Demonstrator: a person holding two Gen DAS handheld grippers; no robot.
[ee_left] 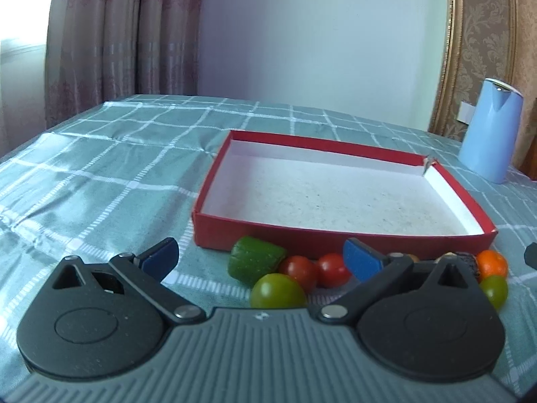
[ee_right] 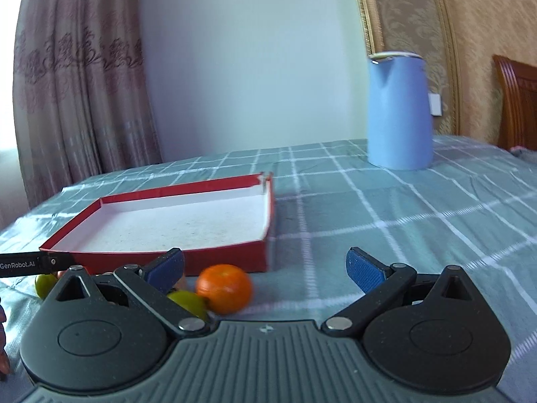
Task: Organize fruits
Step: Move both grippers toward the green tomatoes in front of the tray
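A shallow red box (ee_left: 268,233) with a white inside sits empty on the checked cloth; it also shows in the right wrist view (ee_right: 231,257). Along its near wall lie a green cucumber piece (ee_left: 255,258), two red tomatoes (ee_left: 315,268), a green tomato (ee_left: 277,290), an orange (ee_left: 491,262) and another green fruit (ee_left: 495,290). My left gripper (ee_left: 261,258) is open, with the cucumber piece and tomatoes between its fingers. My right gripper (ee_right: 265,268) is open, with the orange (ee_right: 224,288) just inside its left finger and a green fruit (ee_right: 188,302) beside it.
A light blue jug (ee_right: 397,110) stands at the back right of the table; it also shows in the left wrist view (ee_left: 490,131). A wooden chair (ee_right: 517,100) is at far right. Curtains hang behind the table's left side.
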